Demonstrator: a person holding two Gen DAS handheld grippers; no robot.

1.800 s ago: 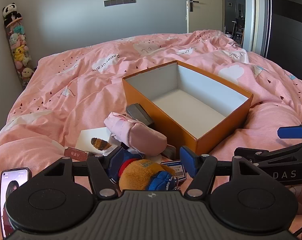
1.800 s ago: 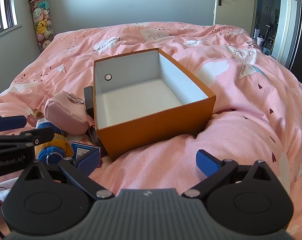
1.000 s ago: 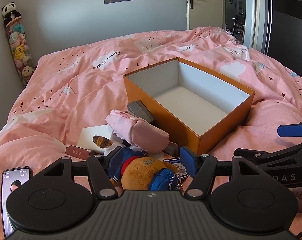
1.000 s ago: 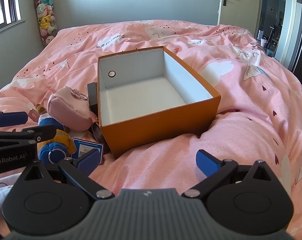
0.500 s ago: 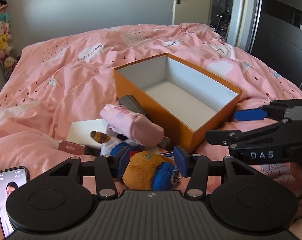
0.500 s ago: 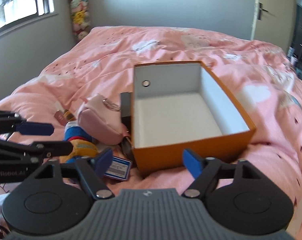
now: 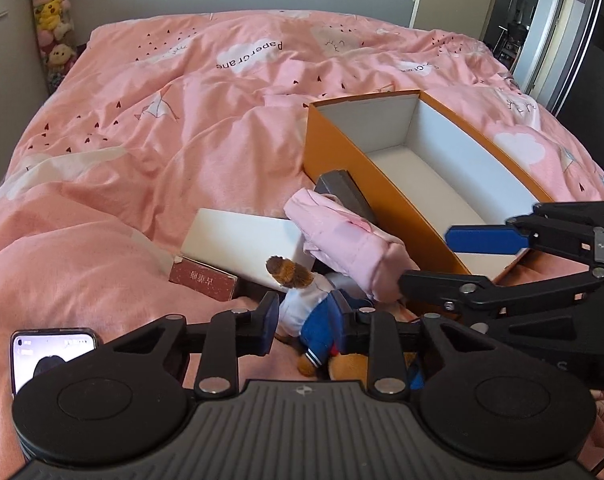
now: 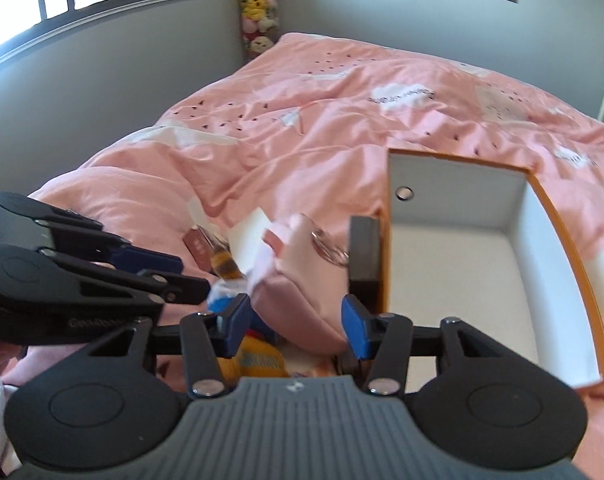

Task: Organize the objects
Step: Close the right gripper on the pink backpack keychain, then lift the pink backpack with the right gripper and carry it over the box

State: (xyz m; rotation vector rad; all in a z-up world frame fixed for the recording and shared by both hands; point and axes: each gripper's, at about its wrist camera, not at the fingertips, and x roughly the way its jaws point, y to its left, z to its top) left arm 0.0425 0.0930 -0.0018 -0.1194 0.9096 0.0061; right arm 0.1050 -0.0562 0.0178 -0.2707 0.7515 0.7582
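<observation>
Beside the orange box (image 7: 342, 168) on the bed, pick-up is under way: the left gripper (image 7: 308, 330) has just been closing around the plush doll (image 7: 322, 320); the right gripper (image 8: 294, 326), half open, has just been closing about the pink pouch (image 8: 302, 276); firm closure, then lifting into the box, is called for.

One orange box (image 7: 342, 152), one pink pouch (image 7: 350, 240), one plush toy (image 7: 318, 312), one white flat box (image 7: 242, 236), one red booklet (image 7: 202, 280), one phone (image 7: 50, 356), one dark grey case (image 7: 342, 192).

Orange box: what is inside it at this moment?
The orange box shows only bare white walls and floor, nothing inside. In the left wrist view the right gripper covers its near corner; the right wrist view shows that floor bare too.
</observation>
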